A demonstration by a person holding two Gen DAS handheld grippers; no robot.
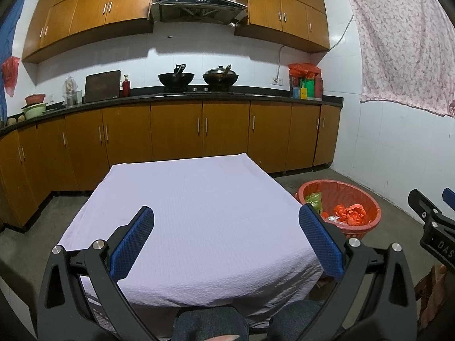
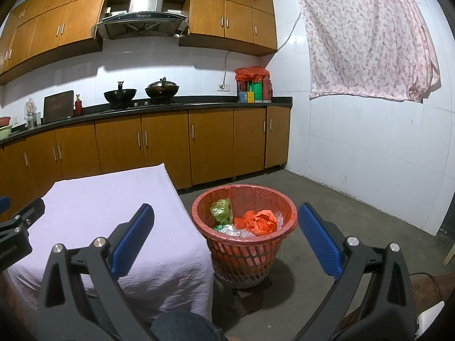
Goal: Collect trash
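— Trash [image 2: 260,221], where is it lying?
— Inside the red basket [image 2: 287,228], sitting on the floor just off the surface's [image 1: 199,213] right edge.
— And the grippers?
— Left gripper [image 1: 226,241] and right gripper [image 2: 226,238] are both hovering, jaws spread, gripping nothing.

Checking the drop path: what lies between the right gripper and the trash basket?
Nothing: in the right wrist view, the open right gripper faces the trash basket directly.

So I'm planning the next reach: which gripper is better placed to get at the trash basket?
Right. The right gripper is open and faces the red basket; the left gripper faces the table.
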